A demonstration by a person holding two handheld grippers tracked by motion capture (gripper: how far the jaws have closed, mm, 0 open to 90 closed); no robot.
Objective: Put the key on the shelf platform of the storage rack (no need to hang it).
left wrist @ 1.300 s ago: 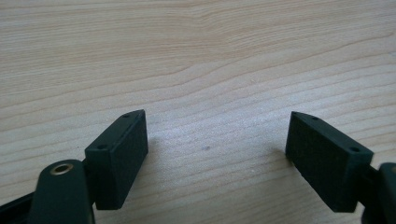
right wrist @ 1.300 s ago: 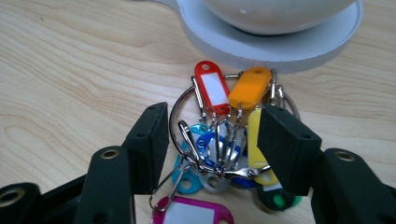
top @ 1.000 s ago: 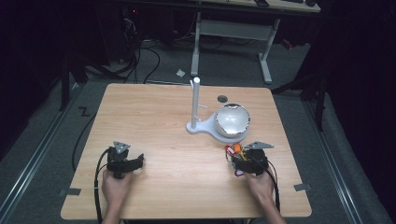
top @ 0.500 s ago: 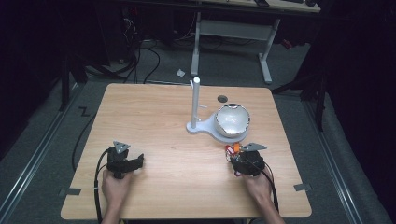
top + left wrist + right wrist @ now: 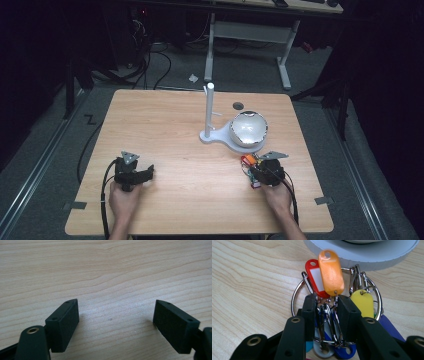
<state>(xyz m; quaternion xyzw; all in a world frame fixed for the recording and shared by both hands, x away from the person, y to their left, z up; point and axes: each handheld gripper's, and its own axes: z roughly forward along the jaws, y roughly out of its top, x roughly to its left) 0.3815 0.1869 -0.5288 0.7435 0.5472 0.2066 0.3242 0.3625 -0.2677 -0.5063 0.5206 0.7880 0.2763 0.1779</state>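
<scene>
A: What is the right gripper [image 5: 325, 308] doing?

B: Its jaws have just been closing around a bunch of plastic key tags on a large metal ring [image 5: 295, 293], pinching the small clips between the pads. The bunch is lying on the counter [image 5: 165, 125], just beside the white round base of a stand [image 5: 220, 137] that is carrying a shiny bowl [image 5: 248, 128].

A: How is the bunch likely handling?

B: Probably light, loose and jangly; the orange tag [image 5: 331, 272] is already blurring. The clips or the ring seem the surest hold.

A: And the left gripper [image 5: 116, 320]?

B: It is resting released over bare wood.

A: Anything unclear?

B: The jaws are hiding the lower tags, so I cannot count them.
</scene>
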